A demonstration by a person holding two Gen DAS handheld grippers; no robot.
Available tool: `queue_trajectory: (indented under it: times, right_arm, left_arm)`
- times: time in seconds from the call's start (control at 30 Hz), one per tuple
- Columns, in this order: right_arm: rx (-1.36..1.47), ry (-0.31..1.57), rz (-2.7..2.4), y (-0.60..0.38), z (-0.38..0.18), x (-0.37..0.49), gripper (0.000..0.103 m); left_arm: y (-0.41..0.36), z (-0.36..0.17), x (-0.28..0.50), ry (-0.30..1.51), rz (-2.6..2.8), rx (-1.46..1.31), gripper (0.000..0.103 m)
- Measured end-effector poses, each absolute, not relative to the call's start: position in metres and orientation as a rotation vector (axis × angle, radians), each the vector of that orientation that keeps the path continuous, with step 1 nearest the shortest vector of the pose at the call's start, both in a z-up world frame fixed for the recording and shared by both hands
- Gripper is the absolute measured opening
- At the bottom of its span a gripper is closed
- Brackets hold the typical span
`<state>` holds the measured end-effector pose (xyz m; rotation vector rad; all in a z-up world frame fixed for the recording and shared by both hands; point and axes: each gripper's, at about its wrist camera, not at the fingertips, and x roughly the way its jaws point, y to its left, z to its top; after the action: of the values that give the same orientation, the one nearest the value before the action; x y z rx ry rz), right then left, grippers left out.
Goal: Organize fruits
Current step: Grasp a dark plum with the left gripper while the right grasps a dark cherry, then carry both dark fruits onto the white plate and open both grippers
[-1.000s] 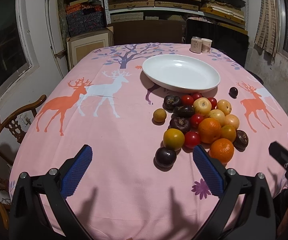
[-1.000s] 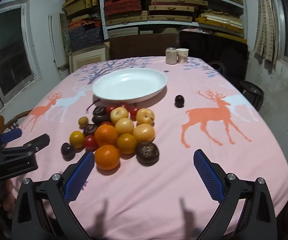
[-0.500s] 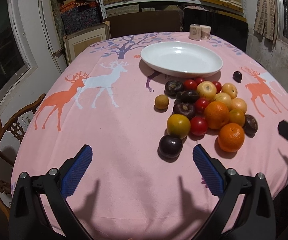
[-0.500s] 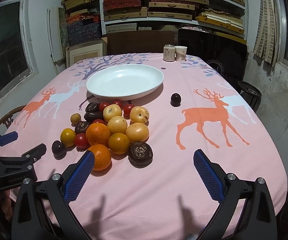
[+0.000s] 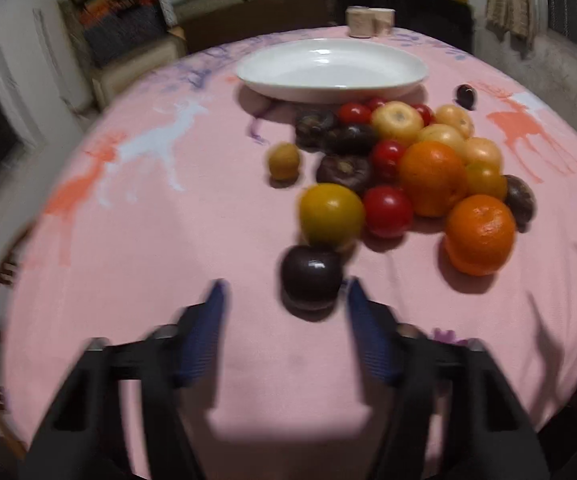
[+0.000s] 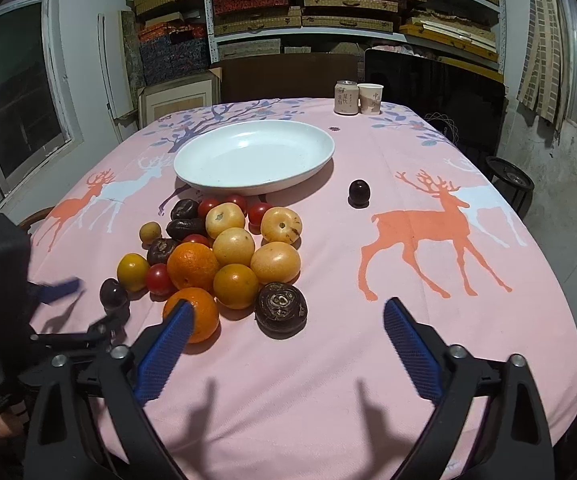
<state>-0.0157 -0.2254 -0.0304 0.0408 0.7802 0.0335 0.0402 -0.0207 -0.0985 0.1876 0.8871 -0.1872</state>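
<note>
Dark plum (image 5: pixel 311 276) is sitting just ahead of the left gripper (image 5: pixel 284 300), whose jaws are closing with nothing pinched yet. It's looking smooth, slippery and bruisable, so I'm guessing a gentle squeeze across its middle. It's lying nearest in the fruit pile, plate (image 5: pixel 368 84) beyond; right gripper (image 6: pixel 284 322) is hanging wide and narrowing.

My left wrist view is smeared by motion: the left gripper (image 5: pixel 284 292) fingers (image 5: pixel 368 332) and the dark plum (image 5: pixel 311 276) beside them lack crisp edges, so I cannot tell whether a pad touches it. Behind the white plate (image 5: pixel 330 70), the two cups (image 5: pixel 369 21) blur together. The shelves run off the top edge.
</note>
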Motion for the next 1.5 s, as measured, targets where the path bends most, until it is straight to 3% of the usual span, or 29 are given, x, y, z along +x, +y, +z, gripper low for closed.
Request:
queue_trajectory:
  times: [0.03, 0.37, 0.7, 0.83, 1.3, 1.4, 1.5]
  right_arm:
    - [0.034, 0.786, 0.036, -0.225, -0.032, -0.014, 0.082]
    - [0.017, 0.798, 0.062, -0.240, -0.029, 0.010, 0.080]
    - [-0.061, 0.919, 0.065, -0.280, -0.047, 0.116, 0.078]
    - [-0.039, 0.982, 0.046, -0.282, -0.064, 0.160, 0.049]
    - [-0.127, 1.006, -0.093, -0.290, -0.088, 0.204, 0.046]
    - [-0.118, 0.996, -0.088, -0.297, -0.087, 0.203, 0.031]
    - [-0.030, 0.994, -0.038, -0.307, -0.082, 0.197, 0.030]
  left_arm:
    - [-0.013, -0.098, 0.042, 0.888, -0.255, 0.107, 0.031]
    - [-0.013, -0.083, 0.031, 0.790, -0.235, 0.132, 0.031]
    - [-0.004, -0.072, 0.031, 0.766, -0.220, 0.119, 0.031]
    - [0.000, -0.073, 0.036, 0.773, -0.206, 0.118, 0.031]
    - [0.003, -0.080, 0.053, 0.802, -0.197, 0.117, 0.031]
    - [0.002, -0.081, 0.053, 0.805, -0.198, 0.119, 0.031]
    - [0.003, -0.079, 0.052, 0.798, -0.192, 0.114, 0.031]
